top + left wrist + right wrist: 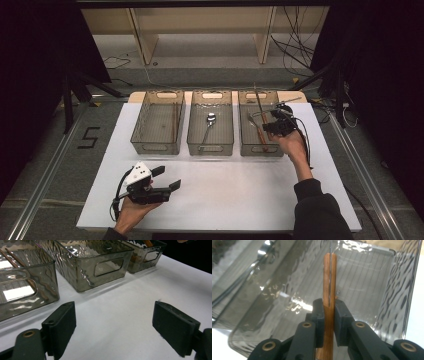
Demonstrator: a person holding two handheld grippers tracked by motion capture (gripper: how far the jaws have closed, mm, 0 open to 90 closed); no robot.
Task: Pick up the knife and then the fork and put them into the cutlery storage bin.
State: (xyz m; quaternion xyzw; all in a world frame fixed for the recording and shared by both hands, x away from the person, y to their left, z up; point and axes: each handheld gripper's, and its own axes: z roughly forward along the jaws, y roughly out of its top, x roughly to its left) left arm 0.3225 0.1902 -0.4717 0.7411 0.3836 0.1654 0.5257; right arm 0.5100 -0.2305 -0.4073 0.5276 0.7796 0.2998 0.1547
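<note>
Right gripper (328, 315): jaws closed tight on a wooden-handled utensil (329, 285); held over the right bin (248, 142), at 2 o'clock on the table (225, 200).
Wooden-handled utensil: brown handle clamped between the pads, a thin metal part running up from it; head type cannot be told.
Left gripper (113, 325): jaws spread wide, nothing between them; held at 7 o'clock, just above the white surface.
Middle bin (192, 135): a spoon (208, 127) is contained.
Left bin (137, 135): chopsticks (175, 120) are contained, laid along its right wall.
</note>
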